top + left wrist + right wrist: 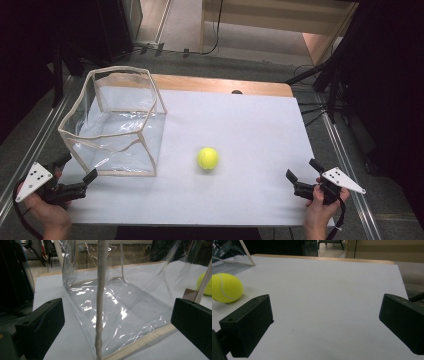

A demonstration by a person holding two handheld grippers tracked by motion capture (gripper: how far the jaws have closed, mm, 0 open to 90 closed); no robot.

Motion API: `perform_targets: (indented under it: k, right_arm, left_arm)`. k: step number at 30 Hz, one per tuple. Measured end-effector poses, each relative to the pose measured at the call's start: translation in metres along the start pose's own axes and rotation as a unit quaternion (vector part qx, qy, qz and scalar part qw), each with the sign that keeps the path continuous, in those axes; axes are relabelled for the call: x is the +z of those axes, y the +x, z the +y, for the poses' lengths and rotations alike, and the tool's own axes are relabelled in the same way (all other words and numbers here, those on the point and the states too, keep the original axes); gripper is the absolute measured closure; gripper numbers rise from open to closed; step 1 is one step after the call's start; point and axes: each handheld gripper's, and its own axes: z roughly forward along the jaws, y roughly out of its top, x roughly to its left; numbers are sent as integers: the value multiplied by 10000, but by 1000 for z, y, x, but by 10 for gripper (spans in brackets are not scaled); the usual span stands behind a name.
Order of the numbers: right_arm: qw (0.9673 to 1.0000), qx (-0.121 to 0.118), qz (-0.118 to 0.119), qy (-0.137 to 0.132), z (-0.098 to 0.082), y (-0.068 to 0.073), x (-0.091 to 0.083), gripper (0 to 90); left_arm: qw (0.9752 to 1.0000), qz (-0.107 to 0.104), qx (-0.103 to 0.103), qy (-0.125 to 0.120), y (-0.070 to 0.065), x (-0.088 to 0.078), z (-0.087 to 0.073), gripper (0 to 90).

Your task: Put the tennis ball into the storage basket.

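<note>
A yellow tennis ball (207, 158) lies on the white table top (240, 130), just right of a clear plastic box-shaped bag (115, 125) with cream edging that stands open at the top. My left gripper (80, 169) is open at the bag's near left corner, its jaws wide apart on either side of the bag's corner seam (100, 315) without pressing it. My right gripper (303, 170) is open near the table's front right edge, nothing between its jaws. The ball (225, 288) shows at the far left of the right gripper view, and a sliver of the ball (205, 285) behind the bag.
A wooden strip (220, 84) borders the table's far edge. Metal rails (345, 155) run along both sides of the table. Cables (312, 107) lie on the floor at the far right. Dark furniture (75, 30) stands at the far left.
</note>
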Motion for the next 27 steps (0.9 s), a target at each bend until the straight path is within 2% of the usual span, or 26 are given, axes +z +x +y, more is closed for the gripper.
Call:
perform_targets:
  k: [3,5,8,11,13,15,17,18,19,20,21,23,24,25,26,27]
  right_arm:
    - [10000,-25,49,47,3,3,1,0]
    - [9999,-102,13,128,7,5,1,0]
    - [9994,-200,84,280,16,9,3,0]
    - [9974,-448,202,525,23,13,9,0]
    - [9967,-496,223,607,25,15,11,0]
    - [9939,-638,347,824,32,24,18,0]
    - [9933,-703,382,838,34,27,21,0]
    - [9913,-785,465,948,40,33,26,0]
    - [9913,-785,465,948,40,33,26,0]
    - [9896,-836,528,1048,47,38,33,0]
    - [9896,-836,528,1048,47,38,33,0]
    - [9875,-920,634,1110,53,42,39,0]
    - [9852,-1062,696,1150,60,47,46,0]
    - [9852,-1062,696,1150,60,47,46,0]
    - [9827,-1189,760,1197,66,52,52,0]
    - [9827,-1189,760,1197,66,52,52,0]
  left_arm:
    - [10000,-2,26,21,0,1,0,0]
    - [10000,-4,20,23,-1,1,-1,0]
    - [10000,-13,24,20,-2,1,-1,0]
    - [10000,-31,39,27,-2,2,-2,0]
    - [10000,-45,51,32,-2,2,-2,0]
    - [10000,-36,33,23,-2,2,-2,0]
    - [10000,-38,26,23,-2,1,-2,0]
    - [10000,-45,35,28,-2,1,-2,0]
    - [10000,-45,35,28,-2,1,-2,0]
    - [10000,-49,53,42,-2,2,-2,0]
    - [10000,-49,53,42,-2,2,-2,0]
    - [10000,-50,48,38,-2,2,-2,0]
    - [10000,-61,42,25,-2,2,-2,0]
    - [10000,-68,27,13,-2,2,-2,0]
    - [10000,-80,21,6,-2,2,-2,0]
    - [10000,-80,21,6,-2,2,-2,0]
